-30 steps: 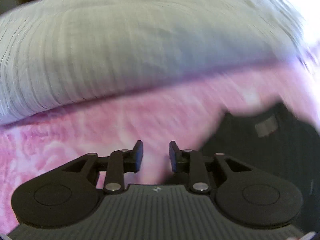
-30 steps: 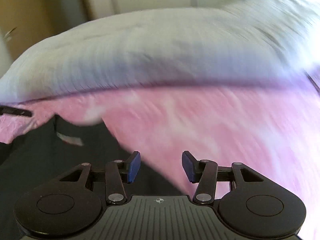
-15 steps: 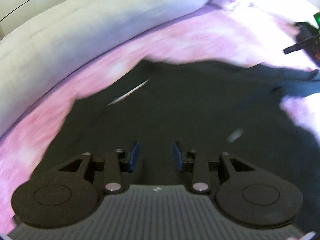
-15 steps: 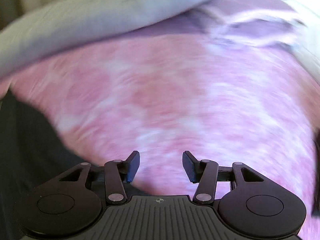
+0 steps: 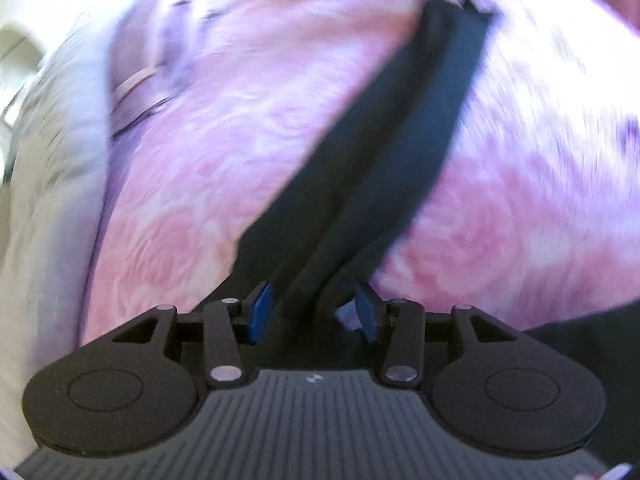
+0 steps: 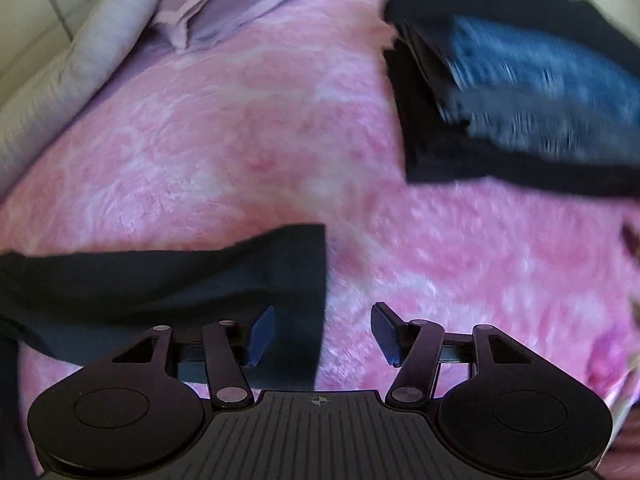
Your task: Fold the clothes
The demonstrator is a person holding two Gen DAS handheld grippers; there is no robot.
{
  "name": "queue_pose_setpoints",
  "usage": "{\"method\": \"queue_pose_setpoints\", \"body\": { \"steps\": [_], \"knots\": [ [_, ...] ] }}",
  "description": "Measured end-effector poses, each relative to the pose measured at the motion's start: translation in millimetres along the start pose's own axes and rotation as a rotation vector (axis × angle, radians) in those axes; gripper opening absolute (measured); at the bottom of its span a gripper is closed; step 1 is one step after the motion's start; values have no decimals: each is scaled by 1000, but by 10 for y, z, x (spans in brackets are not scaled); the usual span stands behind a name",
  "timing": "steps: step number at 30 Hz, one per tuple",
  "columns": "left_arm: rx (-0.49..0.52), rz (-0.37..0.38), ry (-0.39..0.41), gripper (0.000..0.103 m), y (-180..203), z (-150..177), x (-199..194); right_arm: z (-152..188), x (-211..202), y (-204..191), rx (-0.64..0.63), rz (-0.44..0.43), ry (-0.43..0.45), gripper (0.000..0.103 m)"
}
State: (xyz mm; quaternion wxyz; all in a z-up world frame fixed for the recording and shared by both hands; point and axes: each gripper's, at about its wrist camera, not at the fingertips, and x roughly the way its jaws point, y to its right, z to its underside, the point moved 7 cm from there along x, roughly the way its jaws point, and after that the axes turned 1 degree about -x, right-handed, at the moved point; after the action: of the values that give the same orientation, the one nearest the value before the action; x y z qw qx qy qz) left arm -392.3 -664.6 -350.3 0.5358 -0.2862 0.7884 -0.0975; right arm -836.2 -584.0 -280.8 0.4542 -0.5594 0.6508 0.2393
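Garment, dark and nearly black, is lying spread on a pink blanket. One long strip of it is running up from between the fingers of the left tongs, bunched into a fold there; those tongs are opening, pads clear of the cloth on both sides. In the right view, a square-cut end of the garment is reaching between the fingers of the right tongs, lying flat against the left finger only; these tongs are also opening, gripping nothing. Folded dark clothes are sitting well apart, top right. Motion blur is softening the edges.
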Motion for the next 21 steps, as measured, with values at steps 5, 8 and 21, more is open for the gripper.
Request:
{"method": "queue_pose_setpoints", "body": {
  "steps": [5,8,21],
  "knots": [
    [151,-61,-72,22,184,108,143,86,57,-35,16,-61,-33,55],
    [198,-66,-97,8,274,152,145,123,101,-26,43,-91,-76,7],
    [-63,75,-8,36,48,-30,-140,-77,-194,100,-62,32,-38,0]
  ]
}}
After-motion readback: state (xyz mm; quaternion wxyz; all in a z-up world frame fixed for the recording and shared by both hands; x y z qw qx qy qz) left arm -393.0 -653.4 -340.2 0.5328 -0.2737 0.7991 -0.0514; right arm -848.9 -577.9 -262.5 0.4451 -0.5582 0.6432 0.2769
